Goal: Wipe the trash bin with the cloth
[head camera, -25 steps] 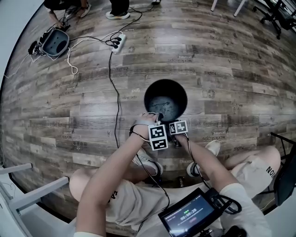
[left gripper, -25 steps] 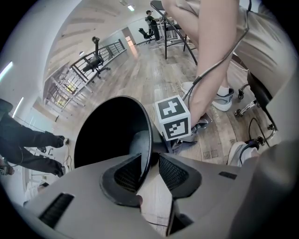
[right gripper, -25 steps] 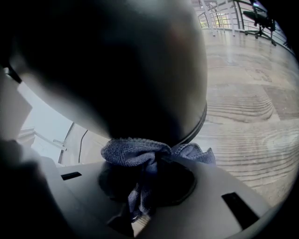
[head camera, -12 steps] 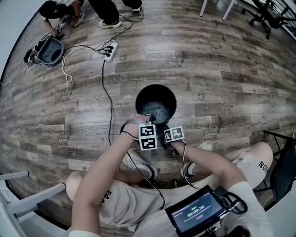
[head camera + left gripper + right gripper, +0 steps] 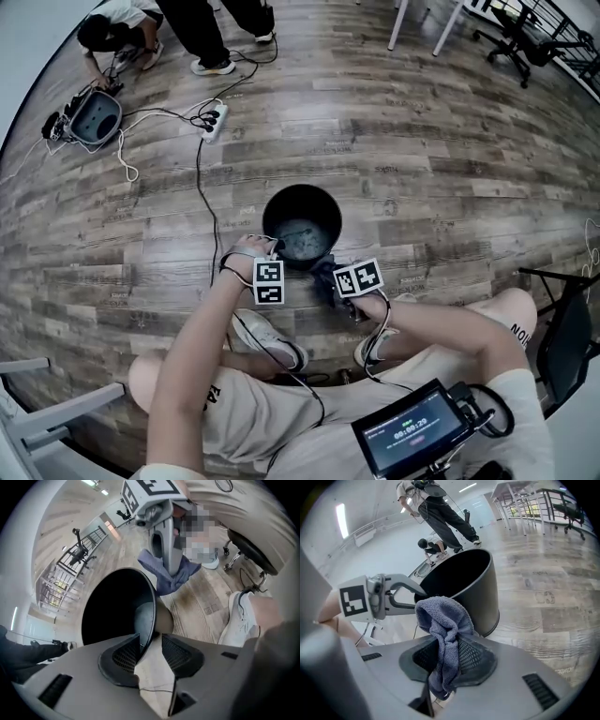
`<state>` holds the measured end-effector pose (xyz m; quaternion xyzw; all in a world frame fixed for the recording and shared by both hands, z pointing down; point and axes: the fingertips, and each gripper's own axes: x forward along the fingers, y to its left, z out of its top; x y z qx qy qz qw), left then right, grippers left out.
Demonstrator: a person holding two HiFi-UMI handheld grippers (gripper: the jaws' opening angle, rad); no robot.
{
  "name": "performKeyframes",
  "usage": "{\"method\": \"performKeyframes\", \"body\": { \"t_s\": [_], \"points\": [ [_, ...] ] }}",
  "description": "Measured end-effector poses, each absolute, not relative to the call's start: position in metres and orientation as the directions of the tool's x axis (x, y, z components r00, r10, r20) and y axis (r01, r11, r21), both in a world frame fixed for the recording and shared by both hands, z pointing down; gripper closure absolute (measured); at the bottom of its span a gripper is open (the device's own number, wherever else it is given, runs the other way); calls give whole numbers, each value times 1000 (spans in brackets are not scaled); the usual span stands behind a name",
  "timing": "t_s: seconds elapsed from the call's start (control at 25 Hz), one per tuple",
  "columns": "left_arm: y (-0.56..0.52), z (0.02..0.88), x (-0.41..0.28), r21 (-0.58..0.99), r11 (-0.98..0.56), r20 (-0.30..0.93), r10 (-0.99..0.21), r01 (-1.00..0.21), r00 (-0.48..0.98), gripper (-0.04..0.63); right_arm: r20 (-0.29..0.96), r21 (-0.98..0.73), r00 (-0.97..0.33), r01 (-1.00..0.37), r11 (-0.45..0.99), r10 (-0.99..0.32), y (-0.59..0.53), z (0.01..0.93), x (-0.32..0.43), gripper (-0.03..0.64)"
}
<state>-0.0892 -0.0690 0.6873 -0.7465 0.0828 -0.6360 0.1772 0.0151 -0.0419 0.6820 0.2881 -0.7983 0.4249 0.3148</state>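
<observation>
A seated person works over a black trash bin [image 5: 272, 208] standing on the wood floor, just beyond their shoes. The left gripper [image 5: 150, 651] sits astride the near-left rim, one jaw inside and one outside. The jaws are apart, with a sliver of floor showing beside the rim, so this looks like steadying rather than a clamp. The right gripper [image 5: 443, 660] is closed on a bunched blue-grey cloth [image 5: 440, 620], held just beside the bin's near-right outer wall; whether the cloth touches the wall cannot be told. The wipe itself looks about to begin. It would likely go best with the cloth's loose fold pressed flat against the wall and drawn around it in even strokes. The left gripper would need to close properly on the rim so the light bin neither slides nor tips.
</observation>
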Motion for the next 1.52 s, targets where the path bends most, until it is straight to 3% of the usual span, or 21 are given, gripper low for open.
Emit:
{"method": "performKeyframes", "body": {
  "t_s": [0.32,0.96,1.52],
  "points": [
    [-69,691,-85,-339,-937,933,-323,85,160,446,729,-489,-656,-700,521,-195,-34,641,20,537],
    [-57,693,-44,-284,-957,944,-291,-66,158,463,743,-491,-642,-715,498,-190,-49,659,21,537],
    [-53,685,-38,-297,-955,931,-293,-16,215,472,777,-457,-608,-723,519,-162,-56,702,12,537]
  ]
}}
